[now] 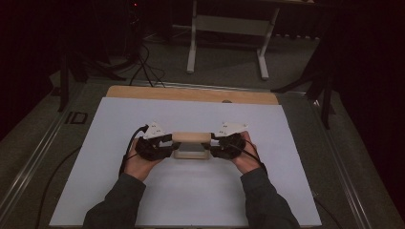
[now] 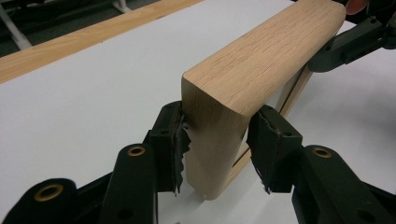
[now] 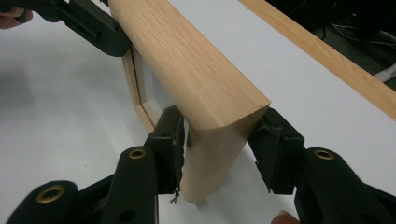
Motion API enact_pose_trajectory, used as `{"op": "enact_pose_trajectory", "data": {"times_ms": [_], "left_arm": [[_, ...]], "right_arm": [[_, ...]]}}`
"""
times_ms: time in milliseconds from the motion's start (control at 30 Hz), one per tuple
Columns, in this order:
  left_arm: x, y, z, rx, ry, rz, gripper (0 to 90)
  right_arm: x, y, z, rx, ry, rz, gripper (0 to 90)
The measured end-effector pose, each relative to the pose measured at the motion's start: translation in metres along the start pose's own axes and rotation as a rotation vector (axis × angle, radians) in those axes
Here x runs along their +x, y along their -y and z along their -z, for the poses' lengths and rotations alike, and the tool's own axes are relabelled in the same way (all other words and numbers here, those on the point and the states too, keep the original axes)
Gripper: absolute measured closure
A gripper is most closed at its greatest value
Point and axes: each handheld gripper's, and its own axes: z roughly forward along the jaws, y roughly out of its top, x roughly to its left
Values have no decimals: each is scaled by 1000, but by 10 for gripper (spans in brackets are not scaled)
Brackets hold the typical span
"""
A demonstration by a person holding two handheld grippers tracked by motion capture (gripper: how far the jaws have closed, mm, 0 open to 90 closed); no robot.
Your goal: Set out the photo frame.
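Dark grey sleeves cover my forearms, which come in from the near edge of the white sheet that covers the table. My left hand and right hand each hold a black two-jaw gripper, and the two point toward each other. Between them is a pale oak block with rounded edges, lying crosswise near the middle of the sheet. My left gripper is clamped on the block's left end, one torn black pad pressed against each side. My right gripper is clamped on the opposite end the same way. Just under the block's near side sits a thin light wooden frame, lying flat on the sheet; I cannot tell whether the block touches it. Beyond the sheet, a strip of bare wooden tabletop runs along the far edge. Farther off, on the dim floor, stand the white legs of another table, with black cables to their left.
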Motion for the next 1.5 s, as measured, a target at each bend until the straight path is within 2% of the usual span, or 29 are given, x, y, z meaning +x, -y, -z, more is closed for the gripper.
{"op": "enact_pose_trajectory", "data": {"times_ms": [300, 367, 400, 433, 467, 533, 600, 667, 900, 1033, 1300, 1500], "left_arm": [[10, -1, -7, 15, -13, 14, 563], [11, -1, -9, 23, -30, 19, 564], [12, -1, -10, 28, -57, 27, 598], [15, -1, -10, 29, -62, 48, 707], [17, -1, -11, 20, -57, 58, 722], [19, 0, -12, 10, -55, 51, 721], [21, 1, -12, 4, -28, 65, 712], [20, 1, -13, 6, -21, 59, 700], [21, 2, -25, 12, 5, 80, 606], [22, 1, -29, 1, 29, 85, 579], [23, 1, -21, 19, -10, 67, 598], [26, 4, -17, 9, -14, 93, 605]], "right_arm": [[-5, -3, -10, 11, 13, -13, 553], [-5, -3, -12, 15, 17, -24, 554], [-6, -2, -13, 15, 19, -28, 562], [-7, -1, -14, 15, 16, -31, 568], [-7, -1, -15, 5, 15, -41, 567], [-8, -2, -16, -4, 20, -49, 569], [-9, -1, -17, -5, 22, -51, 569], [-10, 0, -17, 1, 19, -49, 569], [-12, 2, -17, 30, 35, -8, 566], [-18, 6, -18, 42, 24, -21, 565], [-20, 6, -26, 24, -18, -25, 570], [-23, 2, -31, 26, -40, -11, 570]]}}
